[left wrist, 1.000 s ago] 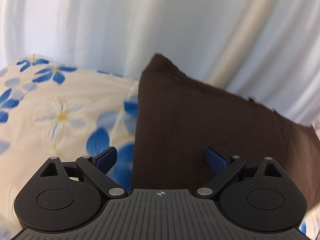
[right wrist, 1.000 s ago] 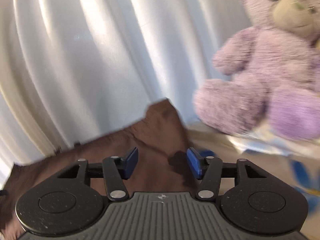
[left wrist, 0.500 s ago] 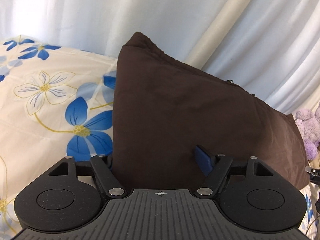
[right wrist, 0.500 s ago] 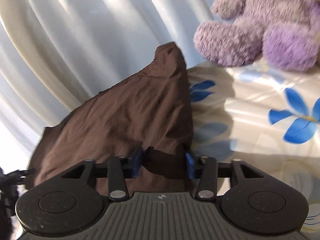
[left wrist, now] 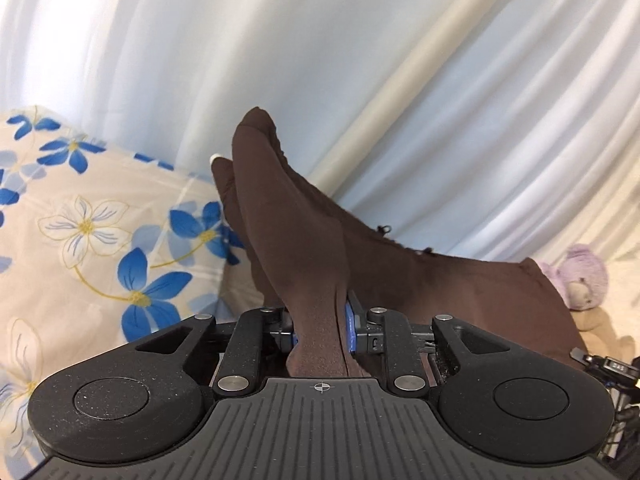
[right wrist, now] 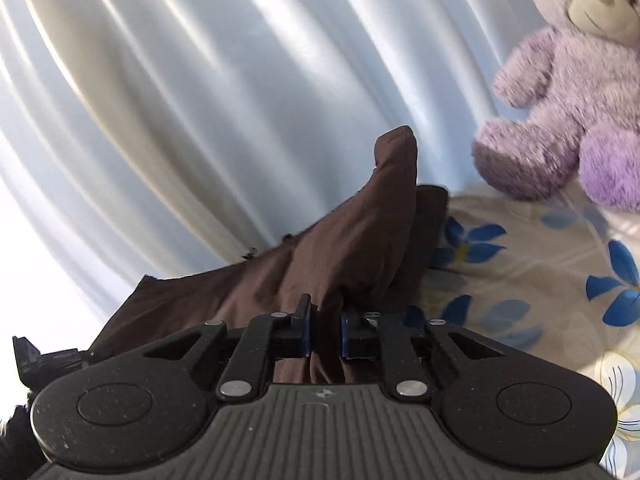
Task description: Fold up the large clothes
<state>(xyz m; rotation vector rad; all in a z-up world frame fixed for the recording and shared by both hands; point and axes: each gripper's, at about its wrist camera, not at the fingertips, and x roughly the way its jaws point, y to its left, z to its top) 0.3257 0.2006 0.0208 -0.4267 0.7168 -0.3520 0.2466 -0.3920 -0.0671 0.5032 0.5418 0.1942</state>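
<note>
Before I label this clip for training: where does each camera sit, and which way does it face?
Left wrist: on the left gripper, looking along its closing fingers pinching the brown garment, toward the floral sheet and white curtain.
Right wrist: on the right gripper, fingers closing on the same garment, facing the curtain and purple teddy bear.
Shared: garment, sheet, curtain, bear; each glimpses the other gripper.

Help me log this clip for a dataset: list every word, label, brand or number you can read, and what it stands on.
Other gripper, at the right edge of the left wrist view: a small pale marking, too blurred to read.
Brown garment, floral sheet, white curtain, purple teddy bear: no text.
Nothing here is legible.
</note>
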